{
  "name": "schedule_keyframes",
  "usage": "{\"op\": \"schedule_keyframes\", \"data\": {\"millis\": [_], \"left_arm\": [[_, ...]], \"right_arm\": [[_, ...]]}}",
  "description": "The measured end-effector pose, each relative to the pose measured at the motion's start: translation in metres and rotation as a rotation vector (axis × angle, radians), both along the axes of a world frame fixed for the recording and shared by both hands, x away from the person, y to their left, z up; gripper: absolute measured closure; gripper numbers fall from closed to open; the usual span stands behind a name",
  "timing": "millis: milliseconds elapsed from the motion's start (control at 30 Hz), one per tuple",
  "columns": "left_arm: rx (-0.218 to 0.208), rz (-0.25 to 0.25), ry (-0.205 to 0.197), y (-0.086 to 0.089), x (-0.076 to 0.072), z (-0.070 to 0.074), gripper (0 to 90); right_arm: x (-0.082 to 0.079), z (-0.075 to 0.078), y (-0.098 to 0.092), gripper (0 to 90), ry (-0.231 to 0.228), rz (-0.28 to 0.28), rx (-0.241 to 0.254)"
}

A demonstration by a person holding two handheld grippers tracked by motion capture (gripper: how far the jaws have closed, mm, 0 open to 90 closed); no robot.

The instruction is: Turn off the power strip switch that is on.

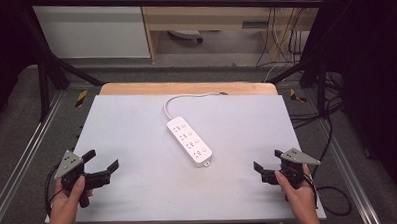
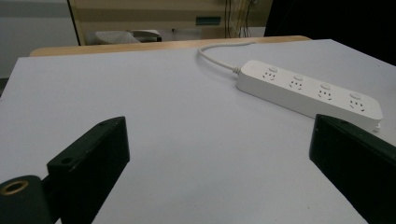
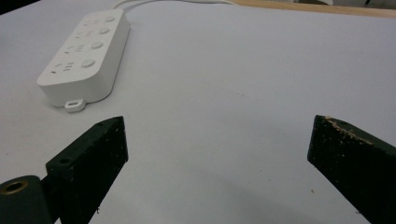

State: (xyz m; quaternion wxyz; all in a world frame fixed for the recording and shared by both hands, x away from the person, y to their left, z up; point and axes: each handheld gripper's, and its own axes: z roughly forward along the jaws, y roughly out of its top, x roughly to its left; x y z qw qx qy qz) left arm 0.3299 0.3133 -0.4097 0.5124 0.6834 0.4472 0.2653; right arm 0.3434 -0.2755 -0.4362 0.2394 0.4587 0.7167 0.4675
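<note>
A white power strip (image 1: 189,141) with several sockets lies flat and aslant at the middle of the white table (image 1: 132,124). Its white cord (image 1: 186,97) runs to the far edge. My left gripper (image 1: 101,161) rests low at the front left, open, nothing between its jaws. My right gripper (image 1: 267,159) sits at the front right, also open and empty. In the left gripper view the power strip (image 2: 308,91) lies ahead to the right, past the jaws. In the right gripper view the power strip (image 3: 86,53) lies ahead to the left, its hanging tab toward me.
A wooden strip (image 1: 185,87) edges the table's far side. Black frame bars (image 1: 50,72) stand at both sides, with cables (image 1: 332,137) on the floor at the right. A wooden shelf unit (image 1: 208,21) stands behind.
</note>
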Motion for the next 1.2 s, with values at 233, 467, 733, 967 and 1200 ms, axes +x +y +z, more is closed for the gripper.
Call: {"op": "schedule_keyframes", "data": {"millis": [233,467,733,967,1200], "left_arm": [[0.01,-0.003,0.001,-0.002,0.0,-0.001,4.8],[0.026,-0.005,0.011,-0.005,0.001,-0.003,4.8],[0.037,-0.013,0.02,-0.008,0.001,-0.004,4.8],[0.047,-0.013,0.023,-0.009,0.001,-0.005,4.8],[0.044,-0.009,0.031,-0.007,0.001,-0.006,4.8]], "right_arm": [[-0.001,-0.001,0.004,5.1,-0.008,0.009,-0.012],[0.0,-0.001,0.004,2.2,0.028,0.007,-0.004],[-0.004,0.006,0.008,2.8,-0.001,0.038,0.004],[-0.007,0.024,0.021,3.3,-0.027,0.071,0.013],[0.005,0.044,0.04,4.7,0.0,0.116,-0.014]]}}
